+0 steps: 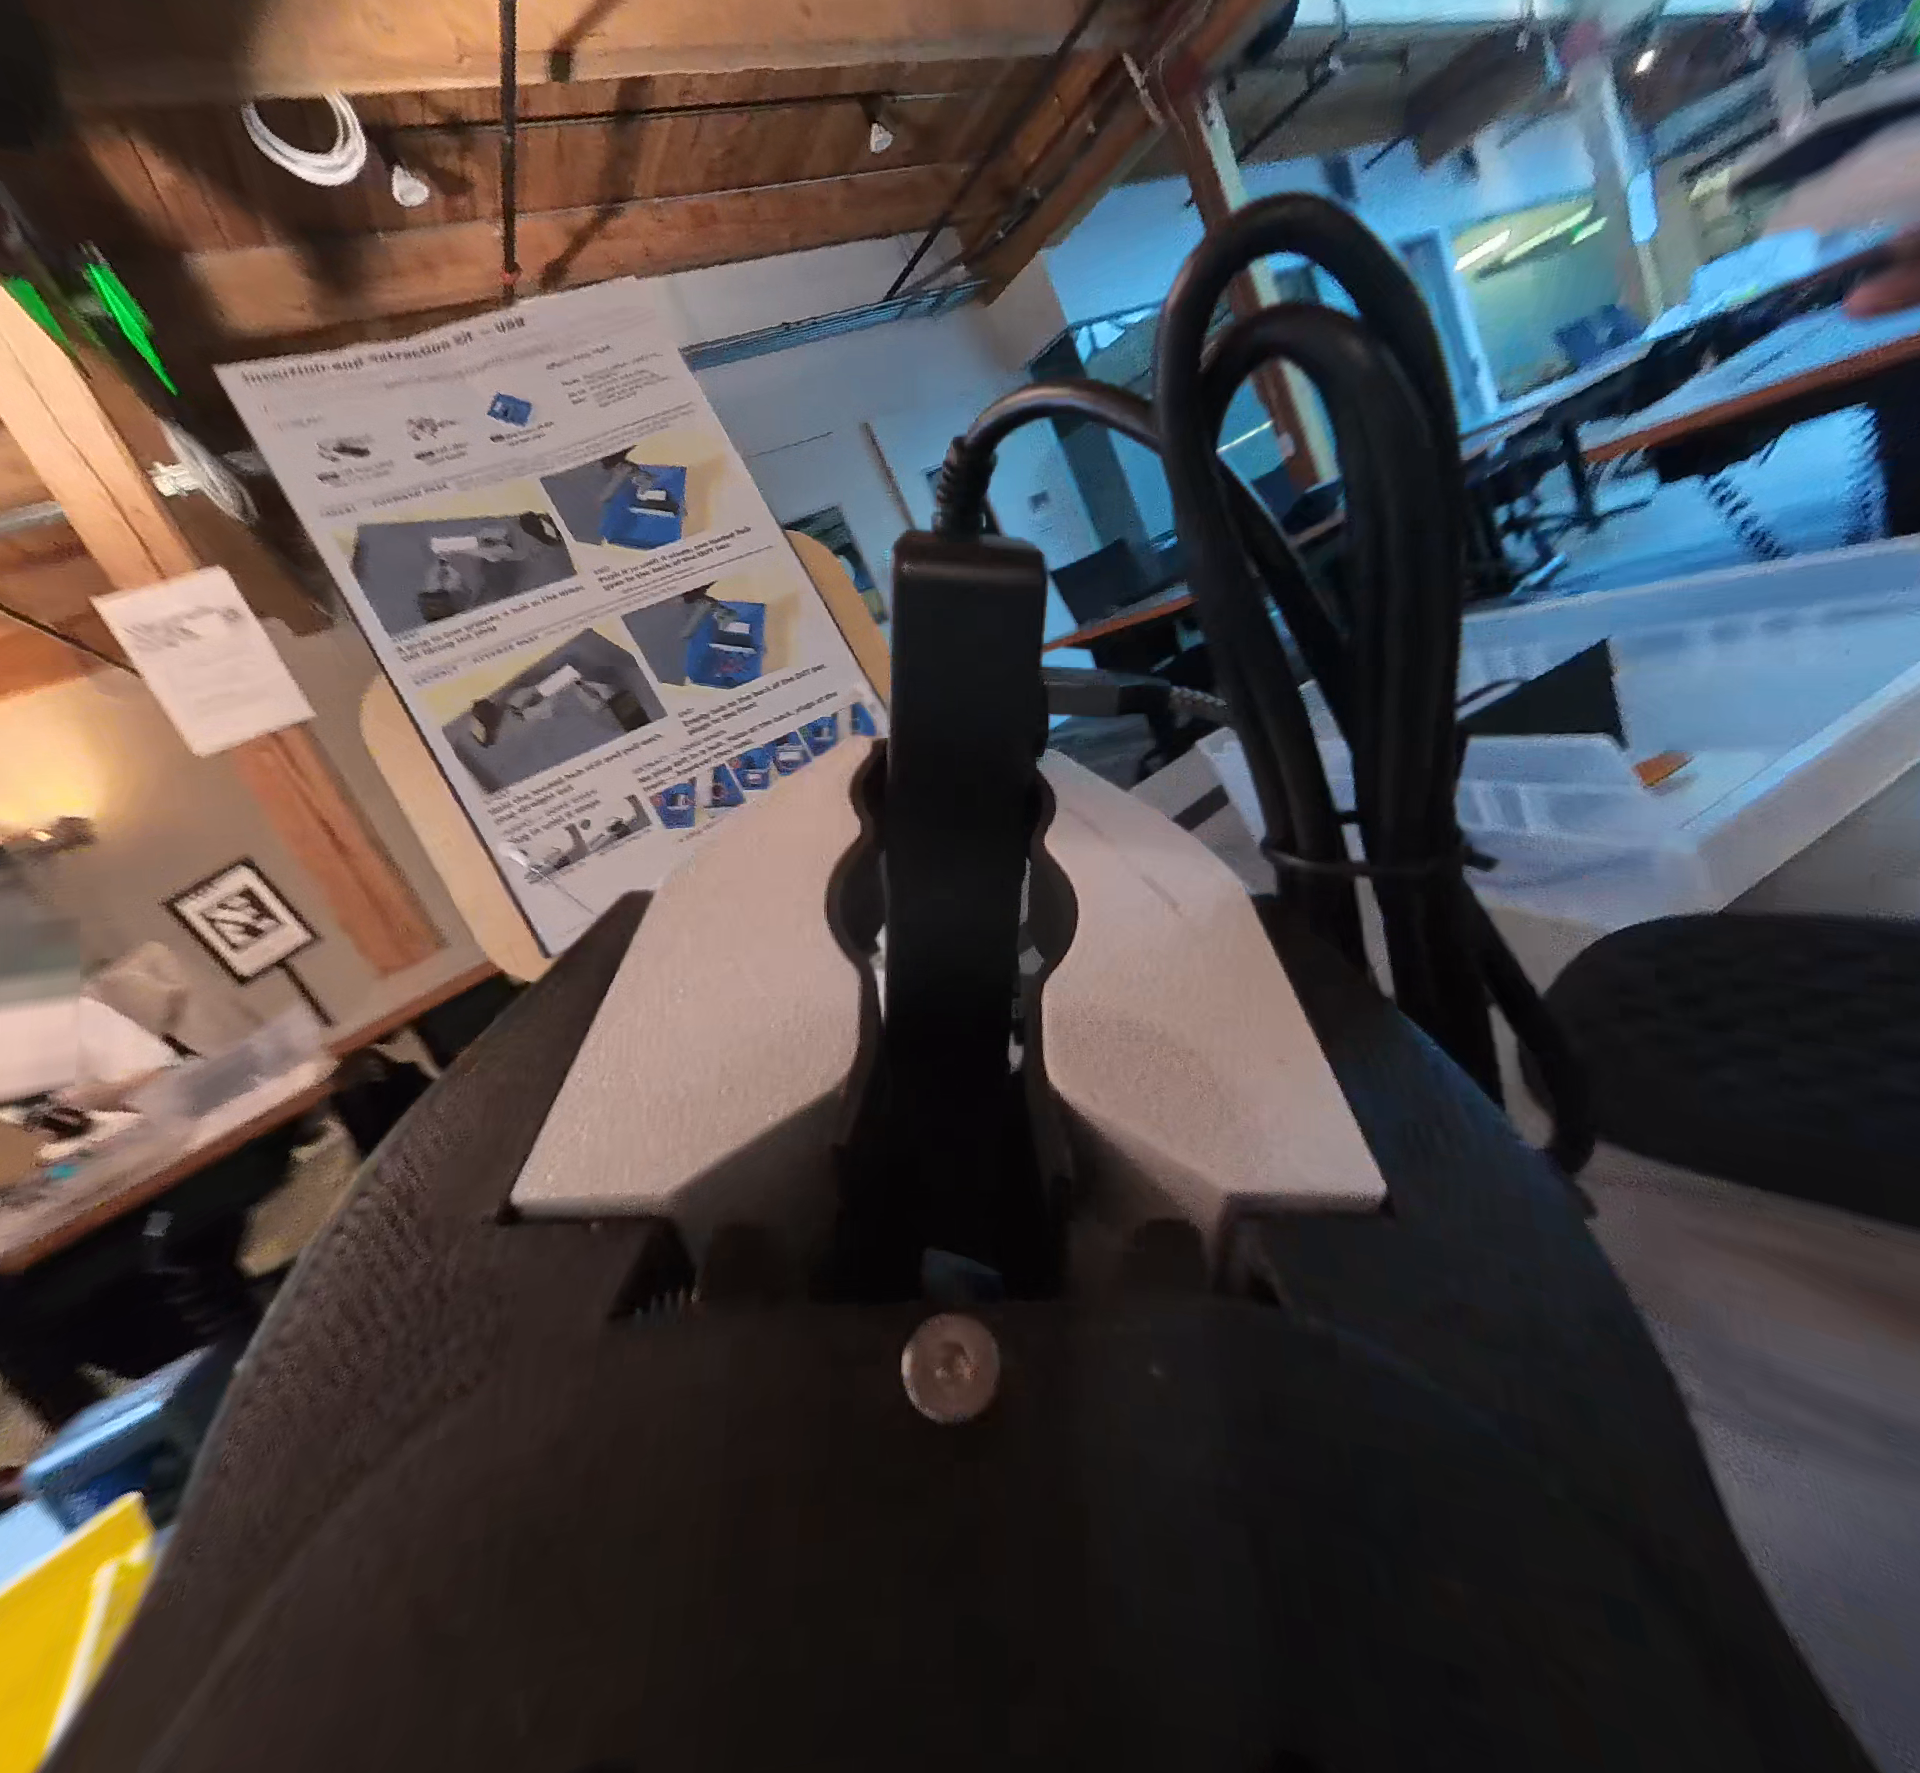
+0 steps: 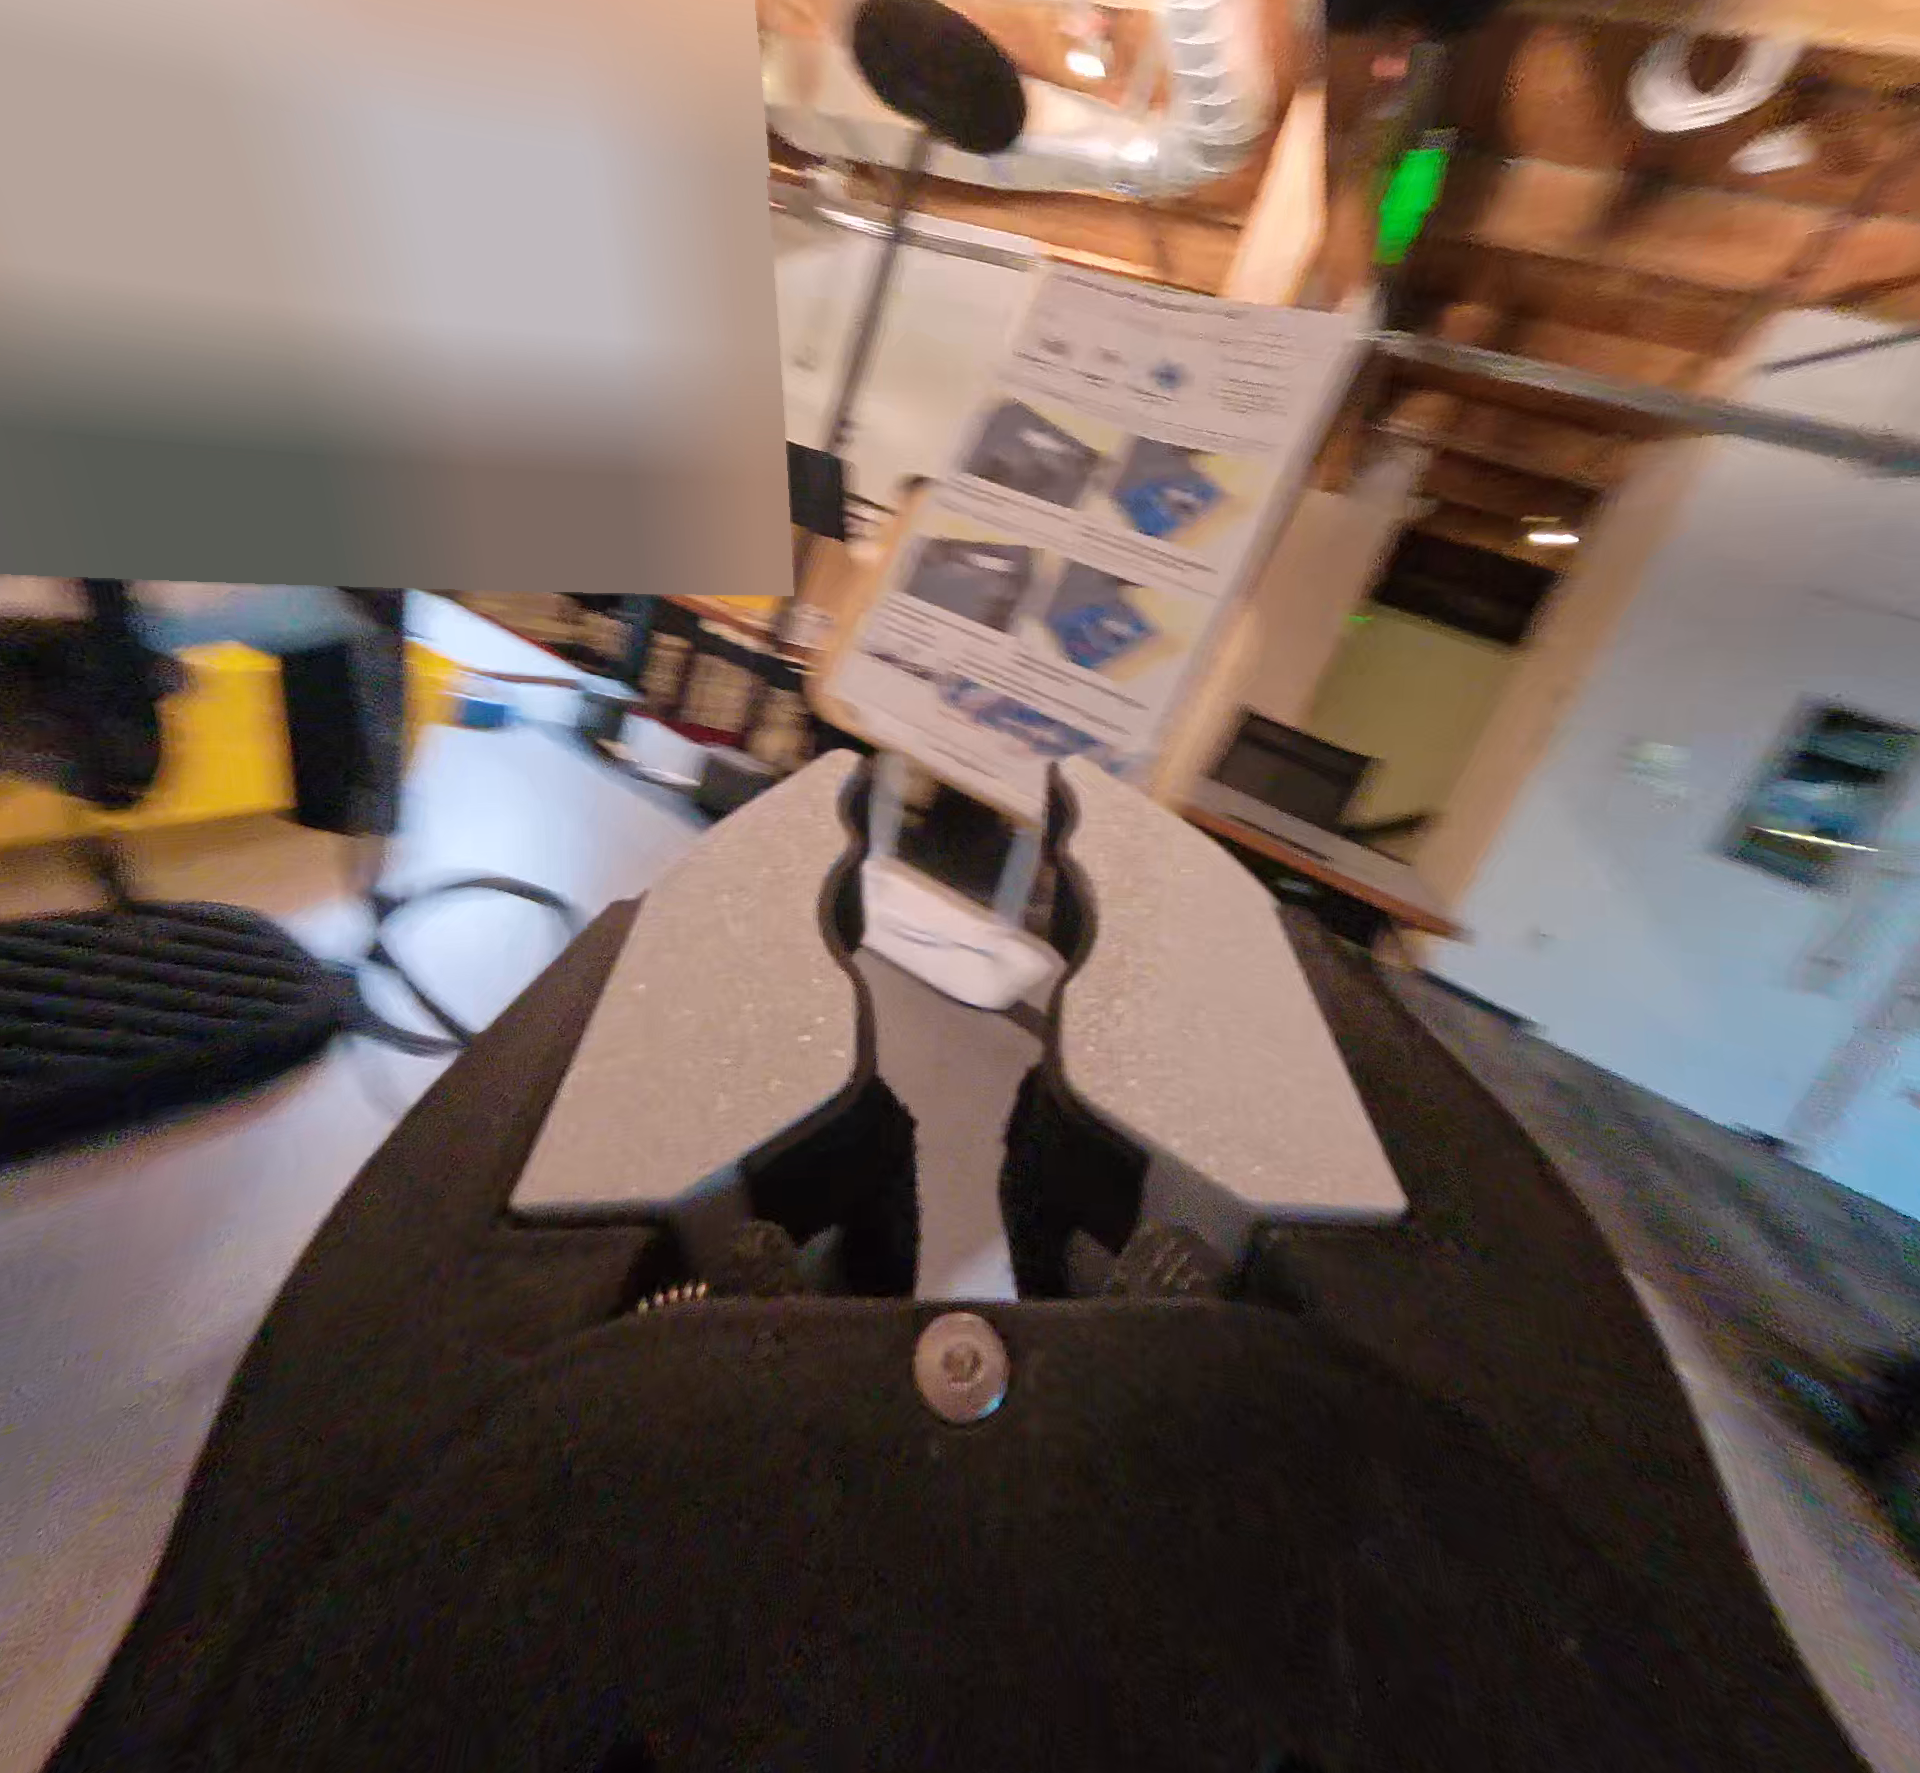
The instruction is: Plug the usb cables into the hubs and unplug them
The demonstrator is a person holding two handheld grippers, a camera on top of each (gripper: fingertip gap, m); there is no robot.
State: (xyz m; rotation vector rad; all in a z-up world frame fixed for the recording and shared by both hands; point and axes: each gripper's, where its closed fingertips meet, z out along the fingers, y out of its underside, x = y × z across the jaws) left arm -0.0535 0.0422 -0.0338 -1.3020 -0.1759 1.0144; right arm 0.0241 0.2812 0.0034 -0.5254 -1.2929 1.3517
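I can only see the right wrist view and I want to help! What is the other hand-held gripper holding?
Observer: The left hand-held gripper is shut on a black hub that sticks out past its fingertips.
Operator: Does it have a cable?
Observer: Yes, a black cable bundle, cinched with a tie, sits just right of it.
Operator: Is anything plugged in?
Observer: A grey plug meets the hub's right side; it looks plugged in.

Counts across both wrist views

One slim black plastic hub (image 1: 966, 705), one tied black cable bundle (image 1: 1340, 643), one printed instruction sheet (image 1: 540, 601), one white box-shaped hub (image 2: 951, 939).
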